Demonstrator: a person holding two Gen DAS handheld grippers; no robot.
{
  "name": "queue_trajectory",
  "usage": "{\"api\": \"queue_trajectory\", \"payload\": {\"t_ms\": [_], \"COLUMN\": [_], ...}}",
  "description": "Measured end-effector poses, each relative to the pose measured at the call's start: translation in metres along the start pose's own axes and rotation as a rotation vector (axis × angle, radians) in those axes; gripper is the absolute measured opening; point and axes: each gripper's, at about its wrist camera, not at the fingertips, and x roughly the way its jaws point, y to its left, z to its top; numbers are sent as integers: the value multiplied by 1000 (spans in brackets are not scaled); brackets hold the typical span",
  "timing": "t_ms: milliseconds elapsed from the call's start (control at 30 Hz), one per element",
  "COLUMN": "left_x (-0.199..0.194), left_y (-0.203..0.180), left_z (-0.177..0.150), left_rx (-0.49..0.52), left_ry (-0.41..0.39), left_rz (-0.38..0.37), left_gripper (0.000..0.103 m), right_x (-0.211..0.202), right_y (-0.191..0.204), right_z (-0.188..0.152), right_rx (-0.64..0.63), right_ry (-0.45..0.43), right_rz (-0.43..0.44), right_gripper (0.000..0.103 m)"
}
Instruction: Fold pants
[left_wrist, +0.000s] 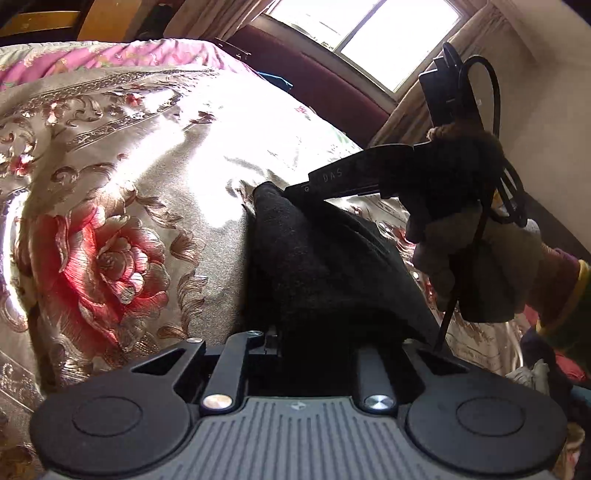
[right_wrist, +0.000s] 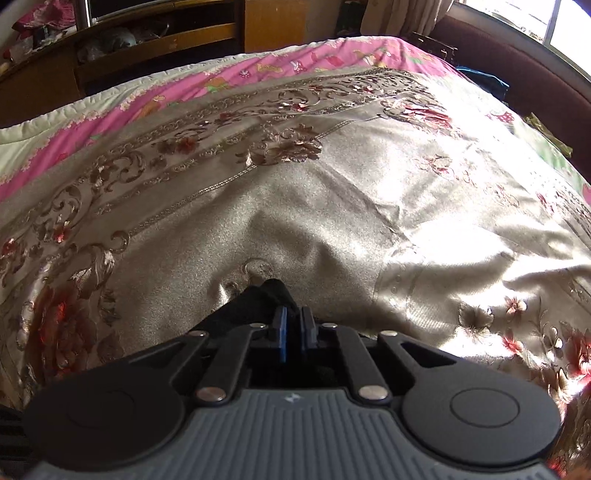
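Note:
The black pants (left_wrist: 325, 266) hang as a bunched strip of cloth between my two grippers, above a floral bedspread (left_wrist: 147, 184). In the left wrist view the cloth runs straight out of my left gripper (left_wrist: 314, 339) and covers its fingers; the jaws look shut on the bunch. The far end is pinched by my right gripper (left_wrist: 295, 190), held by a gloved hand (left_wrist: 480, 258). In the right wrist view my right gripper (right_wrist: 294, 325) has its blue pads (right_wrist: 282, 332) close together on a fold of the pants (right_wrist: 255, 302), just over the bedspread (right_wrist: 332, 203).
The bed fills both views, with a pink patterned quilt (right_wrist: 184, 85) along its far side. Wooden furniture (right_wrist: 166, 33) stands beyond the bed. A dark red bed frame (left_wrist: 314, 74) and a bright window (left_wrist: 369, 37) lie at the right. A cable (left_wrist: 495, 110) loops off the right gripper.

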Motion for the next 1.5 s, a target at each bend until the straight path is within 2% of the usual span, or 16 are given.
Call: {"api": "queue_trajectory", "payload": {"t_ms": [100,233,333,433,500,667,733,800,933,1033,1100,1200,1300,1333,1433,1500], "left_x": [-12,-47,-60,-59,-56,-49,-61,-76,-84,-55,-27,9,12,11,-4,-14], "left_y": [-2,-7,-23,-39,-44,-22,-23,-28,-61,-87,-87,-67,-48,-46,-53,-57], "left_z": [-6,-8,2,9,6,-18,-21,-18,3,10,11,-1,-6,-2,4,7], "left_rx": [48,90,190,289,338,327,360,374,414,505,497,486,430,406,441,469], "left_ry": [24,-16,-78,-123,-99,72,61,13,-127,-157,-96,54,68,84,76,52], "left_rz": [70,106,131,148,190,319,344,368,268,160,125,193,144,137,184,201], "left_gripper": [48,49,48,49,49,49,49,48,49,49,49,50,51,52,51,51], "right_x": [-8,-49,-84,-101,-100,-61,-61,-74,-87,-93,-104,-131,-115,-112,-130,-147], "right_y": [-1,-21,-32,-50,-66,-106,-120,-120,-111,-104,-96,-63,-30,-30,-48,-55], "right_z": [4,4,-13,-47,-72,-116,-127,-131,-132,-142,-156,-185,-217,-226,-226,-228], "right_rx": [0,110,156,248,313,487,594,606,570,597,628,620,542,568,723,760], "right_ry": [-10,-105,-189,-200,-169,-88,-119,-172,-227,-244,-251,-288,-187,-185,-228,-281], "right_rz": [-2,17,-19,-83,-124,-183,-130,-106,-116,-94,-61,-22,-24,-15,49,42], "right_gripper": [8,12,16,16,21,27,31,31,31,31,31,33,48,52,53,53]}}
